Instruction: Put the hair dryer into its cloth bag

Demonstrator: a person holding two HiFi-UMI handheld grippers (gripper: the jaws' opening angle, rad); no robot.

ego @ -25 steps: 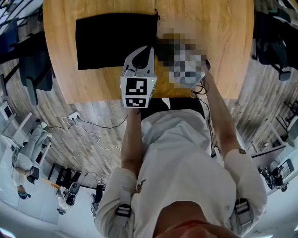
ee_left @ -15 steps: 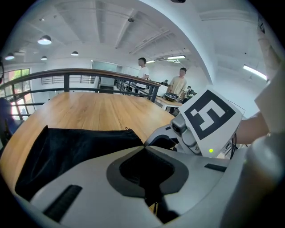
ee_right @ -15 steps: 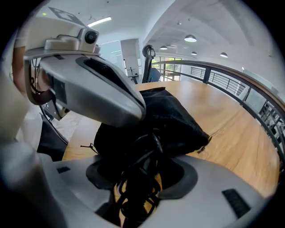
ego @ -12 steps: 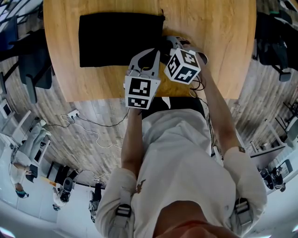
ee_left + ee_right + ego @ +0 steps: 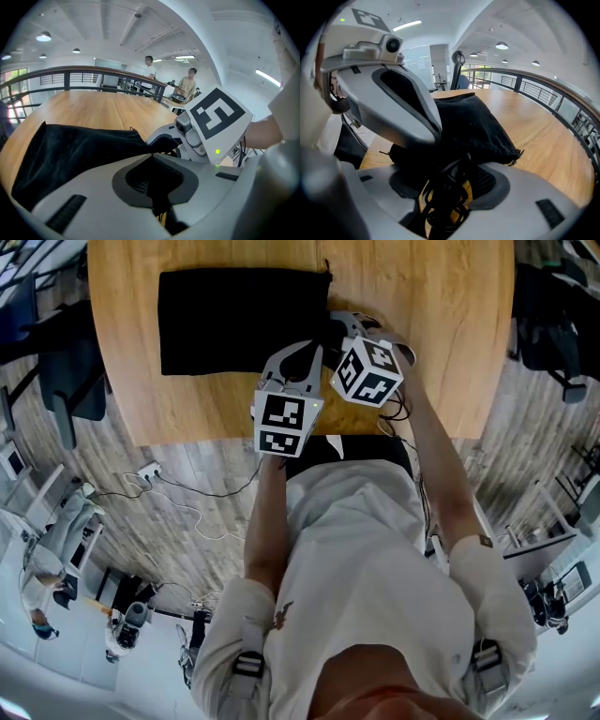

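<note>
The black cloth bag [image 5: 239, 320] lies flat on the wooden table [image 5: 441, 315], its drawstring mouth on the right. Both grippers crowd its near right corner. My left gripper [image 5: 307, 345] has its tips together; something dark sits in the hollow between its jaws [image 5: 152, 157], and I cannot tell what. My right gripper [image 5: 349, 326] is beside it, and its jaws have just been opening. A coiled black cord [image 5: 445, 197] and the hair dryer's dark body [image 5: 412, 157] lie between them [image 5: 450, 168]. The bag [image 5: 480, 124] is just beyond. Most of the dryer is hidden.
The table's near edge runs right under both hands, against the person's body. Dark chairs stand at the left [image 5: 66, 381] and right [image 5: 553, 334]. A white cable [image 5: 178, 498] trails on the floor. Two people [image 5: 187, 84] are far behind the table.
My left gripper has crept a little to the right, closer to the right gripper. The right gripper and the bag stay where they were.
</note>
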